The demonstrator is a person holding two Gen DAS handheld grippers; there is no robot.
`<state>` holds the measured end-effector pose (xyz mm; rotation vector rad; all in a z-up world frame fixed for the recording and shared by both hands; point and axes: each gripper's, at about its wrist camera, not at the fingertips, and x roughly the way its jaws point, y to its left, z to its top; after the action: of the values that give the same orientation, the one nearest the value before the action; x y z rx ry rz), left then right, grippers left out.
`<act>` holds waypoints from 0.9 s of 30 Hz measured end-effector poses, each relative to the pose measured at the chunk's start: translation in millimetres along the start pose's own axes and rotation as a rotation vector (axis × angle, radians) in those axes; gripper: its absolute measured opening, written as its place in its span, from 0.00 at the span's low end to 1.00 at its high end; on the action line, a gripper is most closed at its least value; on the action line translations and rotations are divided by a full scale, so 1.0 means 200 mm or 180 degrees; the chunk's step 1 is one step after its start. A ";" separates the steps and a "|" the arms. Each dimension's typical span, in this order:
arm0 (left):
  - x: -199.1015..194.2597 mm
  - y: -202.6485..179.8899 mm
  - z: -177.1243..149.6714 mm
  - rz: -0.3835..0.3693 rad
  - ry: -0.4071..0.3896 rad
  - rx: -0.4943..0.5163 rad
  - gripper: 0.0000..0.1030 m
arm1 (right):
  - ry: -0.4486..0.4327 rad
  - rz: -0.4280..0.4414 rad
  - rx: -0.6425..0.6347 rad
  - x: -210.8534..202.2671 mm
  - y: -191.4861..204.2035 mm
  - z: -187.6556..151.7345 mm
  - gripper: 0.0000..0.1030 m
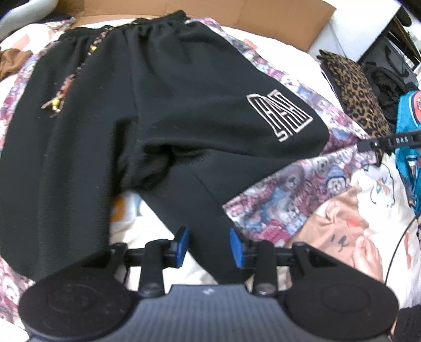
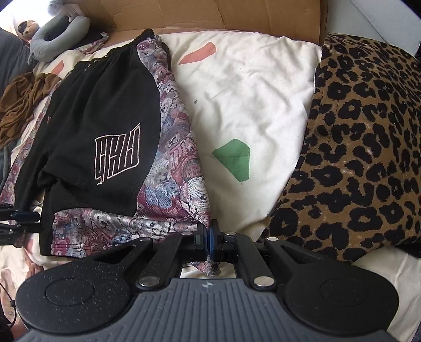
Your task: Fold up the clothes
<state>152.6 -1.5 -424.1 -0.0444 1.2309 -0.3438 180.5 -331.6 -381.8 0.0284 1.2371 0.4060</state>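
Note:
Black shorts (image 1: 163,105) with patterned side panels (image 1: 289,189) and a white outlined logo (image 1: 279,115) lie spread on a bed. My left gripper (image 1: 209,246) is open, its blue pads on either side of a black strip of the shorts' hem. My right gripper (image 2: 209,238) is shut on the corner of the patterned side panel (image 2: 173,168) at the hem, beside the black front (image 2: 100,110). The right gripper's tip also shows in the left wrist view (image 1: 389,140).
The cream bedsheet (image 2: 250,100) carries coloured patches. A leopard-print pillow (image 2: 363,147) lies to the right, a brown garment (image 2: 21,102) to the left, a grey neck pillow (image 2: 60,29) and cardboard (image 2: 210,13) at the back. A teal garment (image 1: 409,131) lies at right.

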 end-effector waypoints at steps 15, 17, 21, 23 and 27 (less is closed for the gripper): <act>0.06 -0.09 0.01 0.0013 0.0111 0.0078 0.01 | -0.0117 0.0012 0.0269 -0.02 -0.09 -0.02 0.33; 0.03 -0.09 0.02 -0.0009 0.0052 0.0068 0.01 | -0.0126 0.0002 0.0295 -0.02 -0.10 -0.02 0.33; -0.07 -0.07 0.02 -0.0073 -0.0037 -0.0008 0.00 | -0.0150 -0.0007 0.0330 -0.02 -0.11 -0.02 0.33; -0.12 -0.05 0.02 -0.0103 -0.0064 -0.0051 0.00 | -0.0162 -0.0006 0.0335 -0.03 -0.12 -0.02 0.33; -0.18 0.00 0.02 -0.0137 -0.0083 -0.0170 0.00 | -0.0200 0.0012 0.0375 -0.04 -0.14 -0.02 0.35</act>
<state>145.8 8.3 -389.7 -0.1213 1.2146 -0.3468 182.3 -360.8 -382.6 0.1432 1.1979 0.3327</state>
